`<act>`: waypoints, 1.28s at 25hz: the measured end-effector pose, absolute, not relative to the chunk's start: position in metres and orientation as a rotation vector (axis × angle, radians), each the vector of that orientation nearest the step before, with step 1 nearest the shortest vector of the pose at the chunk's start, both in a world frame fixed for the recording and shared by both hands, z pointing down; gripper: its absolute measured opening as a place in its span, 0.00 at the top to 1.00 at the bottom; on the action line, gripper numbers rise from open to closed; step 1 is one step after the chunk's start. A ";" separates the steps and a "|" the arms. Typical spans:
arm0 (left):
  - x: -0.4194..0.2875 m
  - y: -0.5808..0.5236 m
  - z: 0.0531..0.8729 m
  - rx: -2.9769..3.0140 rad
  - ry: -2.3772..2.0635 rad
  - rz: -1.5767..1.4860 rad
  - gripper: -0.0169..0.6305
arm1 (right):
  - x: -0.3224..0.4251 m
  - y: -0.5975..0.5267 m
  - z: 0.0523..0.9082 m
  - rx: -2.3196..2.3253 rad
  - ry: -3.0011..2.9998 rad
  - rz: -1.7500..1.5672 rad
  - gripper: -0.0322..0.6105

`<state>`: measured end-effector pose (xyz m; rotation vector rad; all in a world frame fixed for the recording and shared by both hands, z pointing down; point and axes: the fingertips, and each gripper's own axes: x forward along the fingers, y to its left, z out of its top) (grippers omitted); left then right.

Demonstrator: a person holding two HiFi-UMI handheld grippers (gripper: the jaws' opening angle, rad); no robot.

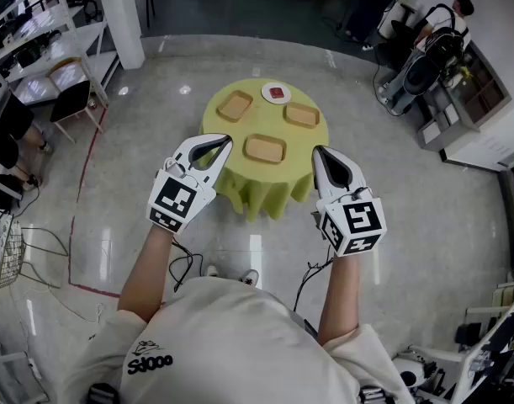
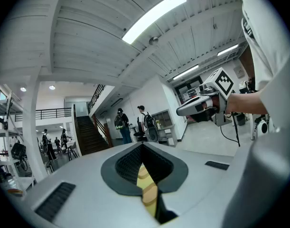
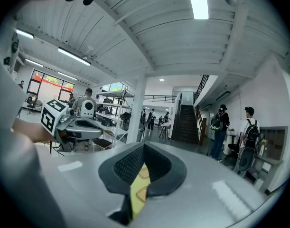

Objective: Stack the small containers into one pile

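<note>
Yellow-clothed table, edges behind closed left gripper and right gripper

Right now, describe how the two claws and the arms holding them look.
The left claw and right claw are white, pointed shells with black ribbed inner pads. Each carries a white marker cube printed with black square patterns, and a thin black cable hangs beneath each. The person wears a cream short-sleeved T-shirt with a small black print.
</note>
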<state>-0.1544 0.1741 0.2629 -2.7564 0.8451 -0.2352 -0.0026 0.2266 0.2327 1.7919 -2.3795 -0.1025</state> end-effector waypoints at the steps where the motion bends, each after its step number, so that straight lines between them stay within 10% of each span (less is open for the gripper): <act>1: -0.154 0.175 0.264 -2.757 0.845 -0.239 0.97 | -0.002 0.228 0.233 1.801 -2.384 -0.101 0.94; 32: -0.116 0.177 0.292 -2.761 0.939 -0.353 0.97 | 0.038 0.228 0.260 1.668 -2.510 -0.034 0.94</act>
